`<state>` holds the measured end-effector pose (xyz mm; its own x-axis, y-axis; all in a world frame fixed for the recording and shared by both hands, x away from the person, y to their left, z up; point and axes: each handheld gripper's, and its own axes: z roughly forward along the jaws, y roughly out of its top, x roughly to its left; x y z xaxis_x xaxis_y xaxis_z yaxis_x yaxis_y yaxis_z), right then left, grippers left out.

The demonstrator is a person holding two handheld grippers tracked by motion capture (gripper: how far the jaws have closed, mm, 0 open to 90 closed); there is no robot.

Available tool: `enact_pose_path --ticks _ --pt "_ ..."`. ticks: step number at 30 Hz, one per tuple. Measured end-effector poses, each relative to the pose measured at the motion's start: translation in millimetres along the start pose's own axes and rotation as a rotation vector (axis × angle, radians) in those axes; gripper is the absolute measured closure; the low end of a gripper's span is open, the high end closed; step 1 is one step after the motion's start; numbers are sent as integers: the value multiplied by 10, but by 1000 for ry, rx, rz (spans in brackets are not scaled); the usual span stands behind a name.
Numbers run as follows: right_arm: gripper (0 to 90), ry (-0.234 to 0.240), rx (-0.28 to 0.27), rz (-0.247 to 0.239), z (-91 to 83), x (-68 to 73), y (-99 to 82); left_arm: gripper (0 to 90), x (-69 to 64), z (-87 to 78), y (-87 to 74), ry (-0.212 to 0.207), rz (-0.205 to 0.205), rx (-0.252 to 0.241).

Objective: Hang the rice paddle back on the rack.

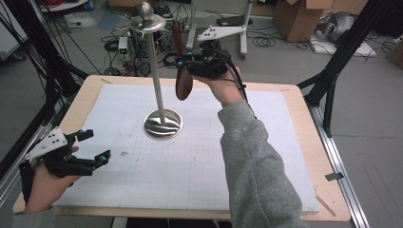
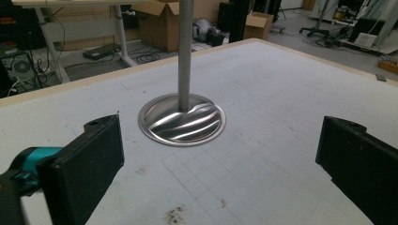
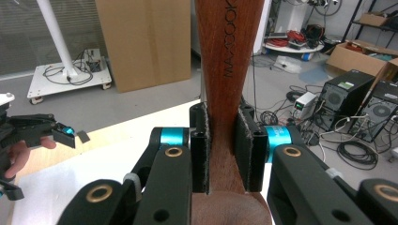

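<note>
Right gripper (image 1: pixel 183 62): clamped on a wooden spoon (image 1: pixel 182 71), handle pinched between the pads (image 3: pixel 201 147); raised beside the stand's pole, bowl hanging down, probably for hooking or unhooking at the top disc.
Left gripper (image 1: pixel 95 145): jaws wide apart, nothing between; low over the near left of the mat, apparently waiting.
Metal stand (image 1: pixel 157 80): upright; round base (image 2: pixel 182 121) flat on the mat, mid-table.
Surface: white gridded mat (image 1: pixel 199 166) on a wooden table (image 1: pixel 311 152); small dark stains near the left.
Room: cardboard boxes (image 3: pixel 141 42), cables, computer towers (image 3: pixel 347 101) on the floor.
</note>
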<state>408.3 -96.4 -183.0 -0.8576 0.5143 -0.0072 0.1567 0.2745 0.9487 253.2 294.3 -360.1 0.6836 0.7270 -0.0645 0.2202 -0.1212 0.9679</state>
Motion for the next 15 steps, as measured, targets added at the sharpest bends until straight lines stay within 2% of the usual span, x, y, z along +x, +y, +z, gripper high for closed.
enact_pose_path --ticks 5,15 --pt "775 -10 -12 20 17 -10 1 18 -2 5 -9 -1 -1 5" --pt "775 -19 -11 22 56 -1 -1 18 -6 10 -15 1 2 10"
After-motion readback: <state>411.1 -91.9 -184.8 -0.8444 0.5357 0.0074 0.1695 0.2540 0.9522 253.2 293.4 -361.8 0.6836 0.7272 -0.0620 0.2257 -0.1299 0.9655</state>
